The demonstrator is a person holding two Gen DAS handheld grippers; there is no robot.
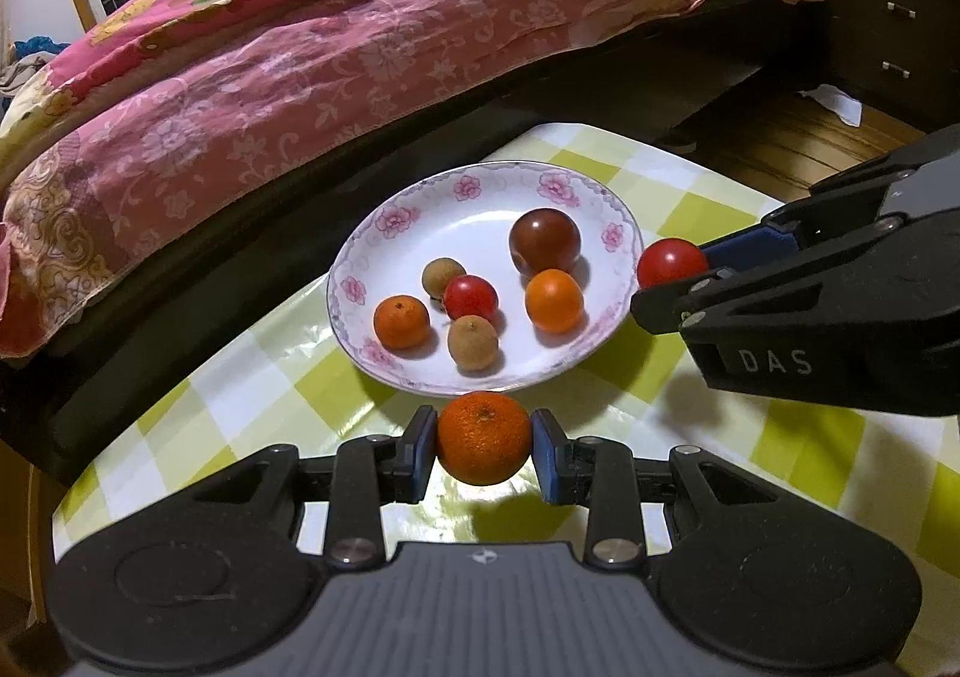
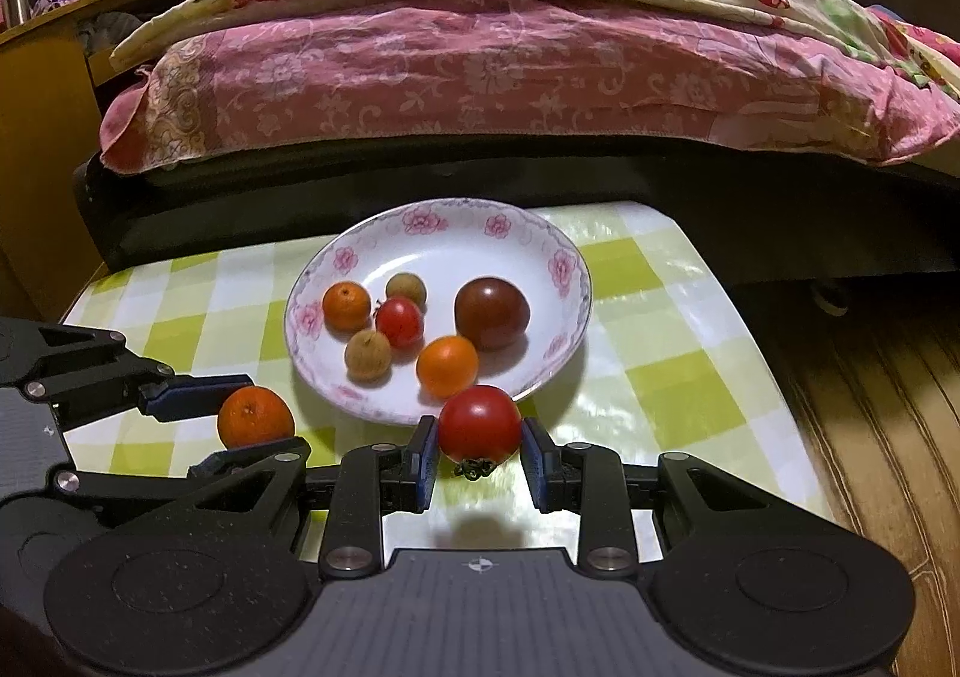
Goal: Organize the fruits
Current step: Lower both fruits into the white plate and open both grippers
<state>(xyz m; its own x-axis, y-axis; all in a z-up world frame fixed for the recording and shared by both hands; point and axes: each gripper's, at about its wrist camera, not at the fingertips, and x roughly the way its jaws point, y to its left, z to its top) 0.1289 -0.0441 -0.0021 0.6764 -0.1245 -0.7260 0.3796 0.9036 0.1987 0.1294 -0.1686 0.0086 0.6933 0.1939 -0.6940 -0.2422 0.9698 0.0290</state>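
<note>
Fingers of left gripper are clenching a mandarin just short of plate rim; right gripper is grasping a red tomato likewise, both hovering low over checked surface, six fruits on plate.

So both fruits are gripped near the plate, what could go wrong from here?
The mandarin and tomato are round and pinched only at their sides, so either may slip or the tomato bruise. The plate already holds six fruits; a dropped one could roll off. The two hand-held grippers sit close and may collide.
</note>
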